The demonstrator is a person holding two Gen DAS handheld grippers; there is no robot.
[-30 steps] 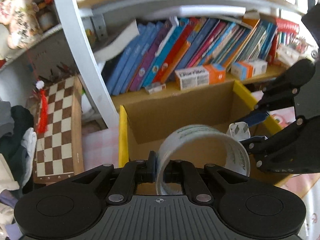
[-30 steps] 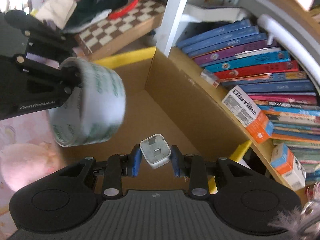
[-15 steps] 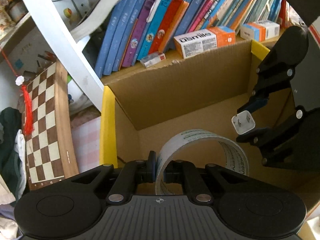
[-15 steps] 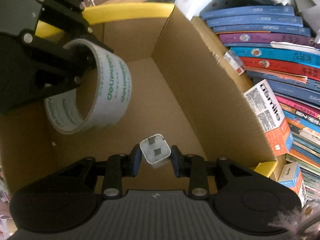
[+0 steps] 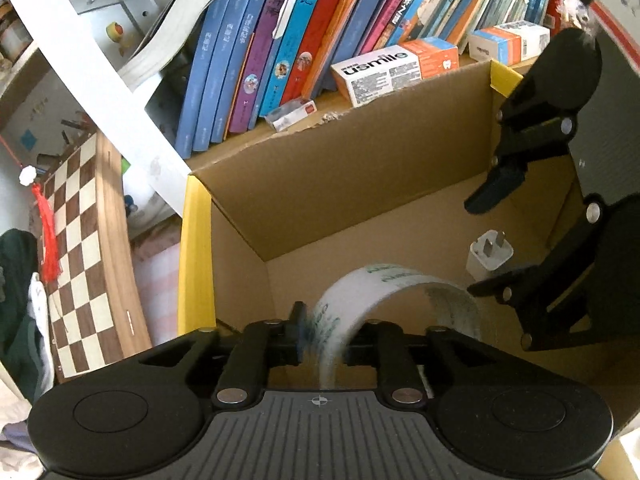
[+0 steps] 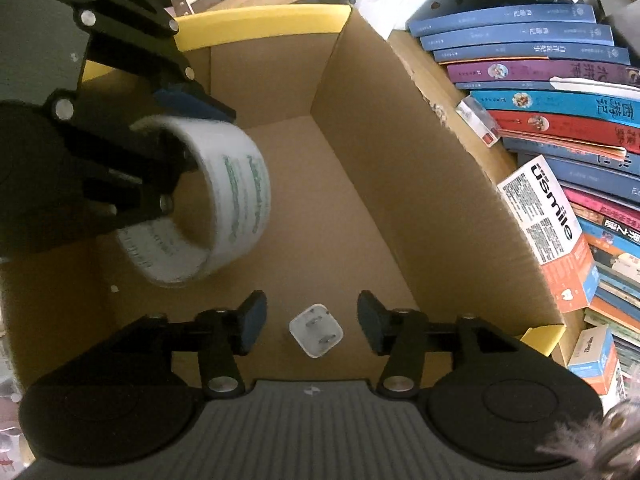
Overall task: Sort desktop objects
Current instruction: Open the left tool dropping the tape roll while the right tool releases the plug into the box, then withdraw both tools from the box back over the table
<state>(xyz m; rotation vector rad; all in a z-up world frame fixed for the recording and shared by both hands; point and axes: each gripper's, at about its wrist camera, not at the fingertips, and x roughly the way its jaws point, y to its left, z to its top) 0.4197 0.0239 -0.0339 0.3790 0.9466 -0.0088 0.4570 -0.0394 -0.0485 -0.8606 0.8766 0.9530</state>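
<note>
Inside an open cardboard box (image 6: 420,208) with yellow-taped rims, two hand-held grippers work side by side. The right gripper (image 6: 312,316) stands with its jaws spread wide, gripping nothing; a small white charger plug (image 6: 316,336) sits between its blue-padded fingers (image 6: 250,318), touching neither, prongs up; whether it rests on the box floor cannot be told. From the left wrist camera the same plug (image 5: 490,254) appears low in the box, beside the right gripper's lower finger.

The left gripper (image 5: 322,338) is clamped on the wall of a roll of clear packing tape (image 5: 384,300) printed with green lettering, one finger outside the ring and one inside. From the right wrist camera the tape roll (image 6: 216,204) hangs off the left gripper (image 6: 176,164) above the box floor, near the left wall, and lies up and to the left of the plug, apart from it.

Behind the box, a shelf holds a row of leaning books (image 5: 280,48), with a white-and-orange toothbrush carton (image 5: 394,70) lying just past the box's far wall. A wooden chessboard (image 5: 80,256) with a red tassel (image 5: 46,236) stands to the left of the box.
</note>
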